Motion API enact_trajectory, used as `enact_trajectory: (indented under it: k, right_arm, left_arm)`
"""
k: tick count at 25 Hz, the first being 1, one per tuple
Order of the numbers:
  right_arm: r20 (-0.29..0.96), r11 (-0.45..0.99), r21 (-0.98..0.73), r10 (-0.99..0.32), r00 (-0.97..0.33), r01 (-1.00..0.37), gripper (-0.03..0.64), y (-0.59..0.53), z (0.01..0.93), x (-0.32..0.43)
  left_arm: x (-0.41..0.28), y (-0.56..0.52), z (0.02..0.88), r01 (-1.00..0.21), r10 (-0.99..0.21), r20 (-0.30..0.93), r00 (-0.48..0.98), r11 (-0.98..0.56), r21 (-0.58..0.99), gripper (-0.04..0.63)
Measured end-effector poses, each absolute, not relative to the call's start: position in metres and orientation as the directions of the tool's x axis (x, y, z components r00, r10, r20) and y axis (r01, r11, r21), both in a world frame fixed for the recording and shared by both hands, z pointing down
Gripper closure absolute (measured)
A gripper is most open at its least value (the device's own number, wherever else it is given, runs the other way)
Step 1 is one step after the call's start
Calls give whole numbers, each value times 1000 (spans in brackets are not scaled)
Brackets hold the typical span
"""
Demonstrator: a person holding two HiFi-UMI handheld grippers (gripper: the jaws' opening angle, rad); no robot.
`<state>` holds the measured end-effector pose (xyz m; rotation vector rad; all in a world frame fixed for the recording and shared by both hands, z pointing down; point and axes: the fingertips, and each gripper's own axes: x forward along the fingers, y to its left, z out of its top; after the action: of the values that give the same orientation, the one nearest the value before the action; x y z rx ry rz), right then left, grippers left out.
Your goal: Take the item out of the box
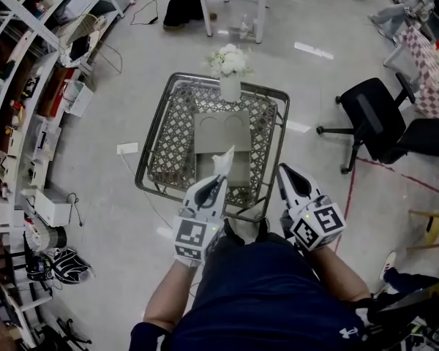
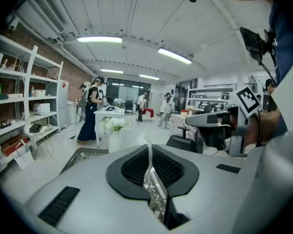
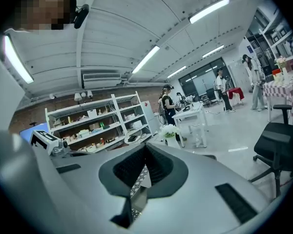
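The left hand-held gripper (image 1: 218, 178) pinches a thin white sheet (image 1: 224, 160) just over the gray box (image 1: 221, 139) on the lattice tabletop (image 1: 172, 139). The right hand-held gripper (image 1: 287, 174) is closed and empty.

**Shared lab / workshop hall**

We're in a big open-plan lab, not a home. We see a bare grey floor (image 1: 110, 218) w/ a red tape line (image 1: 349, 196), metal shelving (image 3: 97, 123) packed w/ boxes & kit, ceiling strip lights (image 2: 98, 39), a white worktop (image 2: 109, 112), a rolling office chair (image 1: 369, 115), and several people (image 2: 92, 108) standing about.
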<state>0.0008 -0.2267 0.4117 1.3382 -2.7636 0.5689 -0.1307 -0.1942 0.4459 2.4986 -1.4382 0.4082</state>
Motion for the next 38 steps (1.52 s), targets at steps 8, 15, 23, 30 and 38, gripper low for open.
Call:
enact_trajectory:
  k: [8,15,23,30,38]
  right_arm:
    - [120,590,-294,-758,-642,-752,614,-225,383,-4]
    - [73,611,-268,-758,-648,-745,615,-232,361,-11]
    - [47,624,-232,-759,-650,-746,615,-234,349,-17]
    - [38,622,-198,-767,-640,-757,615,-239,345,-19]
    - [71,602,-201,-778,-624,-773,615,-242,353,-18]
  left_arm:
    - [-128,-186,403,-865,-828,254,499,-494,90,560]
    - [-130,-188,368,-856,-842,156,516,-507,99,560]
    - [-131,-188,347,-839,-839,66,540,-531,114,560]
    - [-130,-194,339,-833,-840,36,541,-530,157,560]
    - [-133,-198,343,-820,-830,40,557,-541,188,560]
